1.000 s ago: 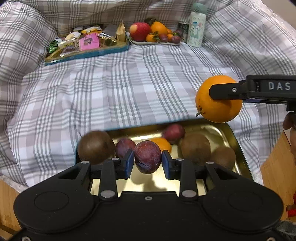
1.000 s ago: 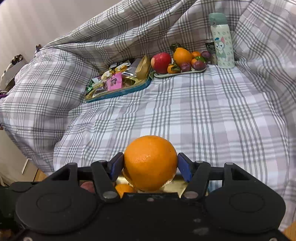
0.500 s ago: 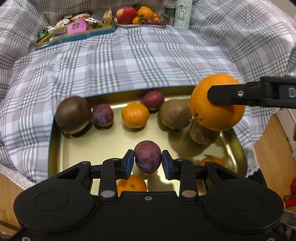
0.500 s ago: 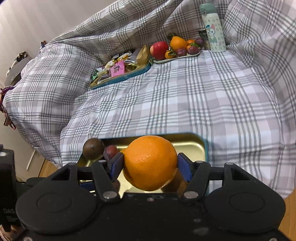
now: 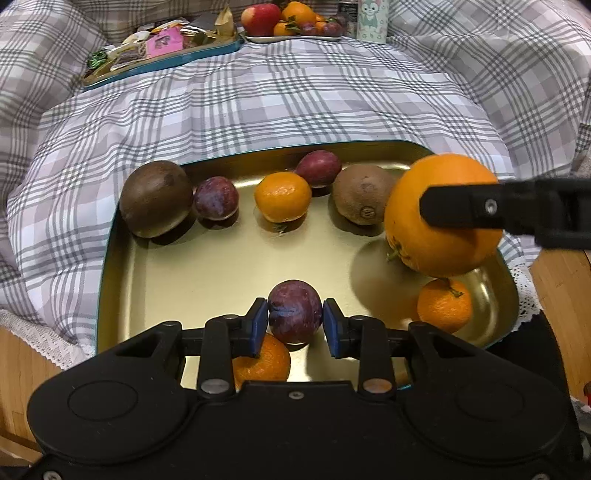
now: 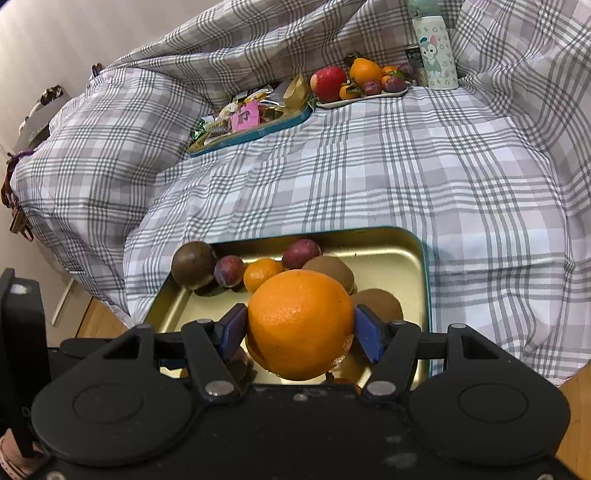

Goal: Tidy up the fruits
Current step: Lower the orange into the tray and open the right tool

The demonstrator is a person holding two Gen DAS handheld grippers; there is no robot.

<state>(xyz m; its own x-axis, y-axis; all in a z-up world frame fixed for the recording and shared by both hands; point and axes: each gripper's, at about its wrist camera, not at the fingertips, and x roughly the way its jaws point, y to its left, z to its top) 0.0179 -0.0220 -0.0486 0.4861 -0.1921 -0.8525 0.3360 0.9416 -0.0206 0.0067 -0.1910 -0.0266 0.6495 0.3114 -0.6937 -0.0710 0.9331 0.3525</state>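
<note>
My left gripper [image 5: 294, 321] is shut on a dark purple plum [image 5: 294, 311], held low over the near part of the gold tray [image 5: 221, 266]. My right gripper [image 6: 301, 328] is shut on a large orange [image 6: 300, 323], which hangs over the tray's right side; the orange [image 5: 439, 218] also shows in the left wrist view. Along the tray's far edge lie a big brown fruit [image 5: 155, 197], two plums, a tangerine [image 5: 282, 196] and a kiwi [image 5: 362, 199]. More tangerines sit near the front.
The tray [image 6: 391, 251] rests on a plaid cloth [image 5: 277, 107] at the near edge of a soft surface. Far back stand a blue snack tray [image 5: 159, 51], a plate of fruit [image 5: 291, 22] and a patterned bottle [image 6: 434, 55]. Wooden floor [image 5: 561, 280] lies to the right.
Both grippers have moved toward the near tray and lower, each keeping its fruit. The gold tray now fills the left wrist view and shows fully beyond the orange.
</note>
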